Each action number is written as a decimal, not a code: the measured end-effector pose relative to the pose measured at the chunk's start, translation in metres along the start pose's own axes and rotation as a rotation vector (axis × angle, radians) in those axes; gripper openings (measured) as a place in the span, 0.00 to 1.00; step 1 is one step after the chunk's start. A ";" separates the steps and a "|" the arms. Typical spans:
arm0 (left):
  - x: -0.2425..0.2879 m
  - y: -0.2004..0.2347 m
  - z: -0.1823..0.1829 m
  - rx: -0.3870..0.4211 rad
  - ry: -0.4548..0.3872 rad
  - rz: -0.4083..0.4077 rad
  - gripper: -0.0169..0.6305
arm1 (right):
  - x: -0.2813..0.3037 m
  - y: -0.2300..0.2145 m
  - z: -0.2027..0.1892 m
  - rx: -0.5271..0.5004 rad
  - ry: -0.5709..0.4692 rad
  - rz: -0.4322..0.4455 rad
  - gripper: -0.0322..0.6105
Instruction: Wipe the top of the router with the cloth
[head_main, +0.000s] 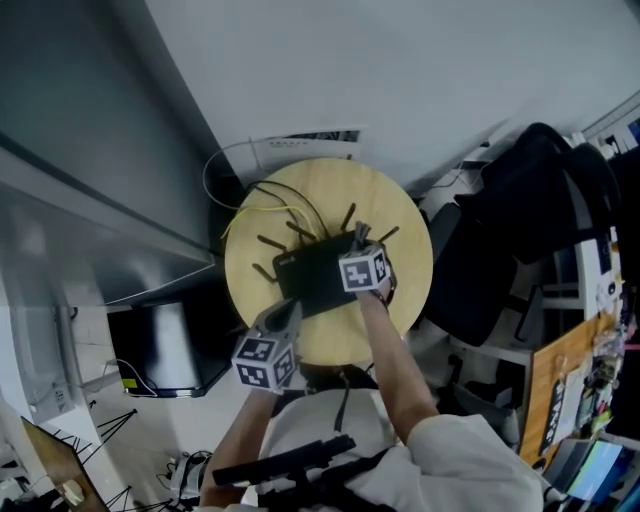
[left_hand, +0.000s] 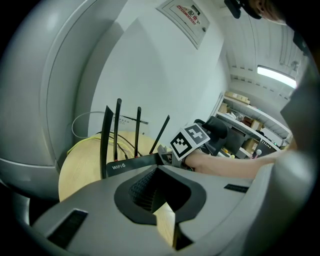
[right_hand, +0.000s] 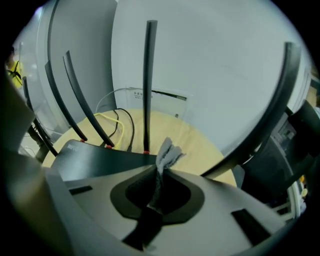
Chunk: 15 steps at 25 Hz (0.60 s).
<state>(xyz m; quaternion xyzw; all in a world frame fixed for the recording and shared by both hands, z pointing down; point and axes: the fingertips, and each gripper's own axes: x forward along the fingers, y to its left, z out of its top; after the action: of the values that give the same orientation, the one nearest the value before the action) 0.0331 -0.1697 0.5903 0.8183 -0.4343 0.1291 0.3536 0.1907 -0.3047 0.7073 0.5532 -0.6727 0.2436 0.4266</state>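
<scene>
Left gripper (head_main: 285, 318) at round wooden table (head_main: 400, 225) by wall (head_main: 420, 70)

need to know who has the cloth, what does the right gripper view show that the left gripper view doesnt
Only the right gripper view: the grey cloth pinched in the right gripper.
Only the left gripper view: the left gripper shut and empty, the right one's marker cube, the hand holding it.
Both: the black router, its antennas, the round wooden table, the yellow cable.
</scene>
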 end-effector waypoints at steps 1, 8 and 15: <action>-0.002 0.000 -0.001 -0.002 0.000 0.002 0.01 | -0.001 0.000 -0.001 -0.021 0.012 -0.001 0.10; -0.009 0.007 -0.006 -0.014 -0.010 0.025 0.01 | -0.005 0.052 0.009 -0.105 -0.004 0.217 0.10; -0.027 0.020 -0.012 -0.038 -0.030 0.066 0.01 | -0.014 0.118 0.015 -0.181 -0.020 0.363 0.10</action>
<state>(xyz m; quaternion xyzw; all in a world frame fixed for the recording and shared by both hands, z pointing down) 0.0022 -0.1525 0.5939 0.7985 -0.4689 0.1201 0.3580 0.0738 -0.2773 0.7049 0.3849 -0.7846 0.2496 0.4171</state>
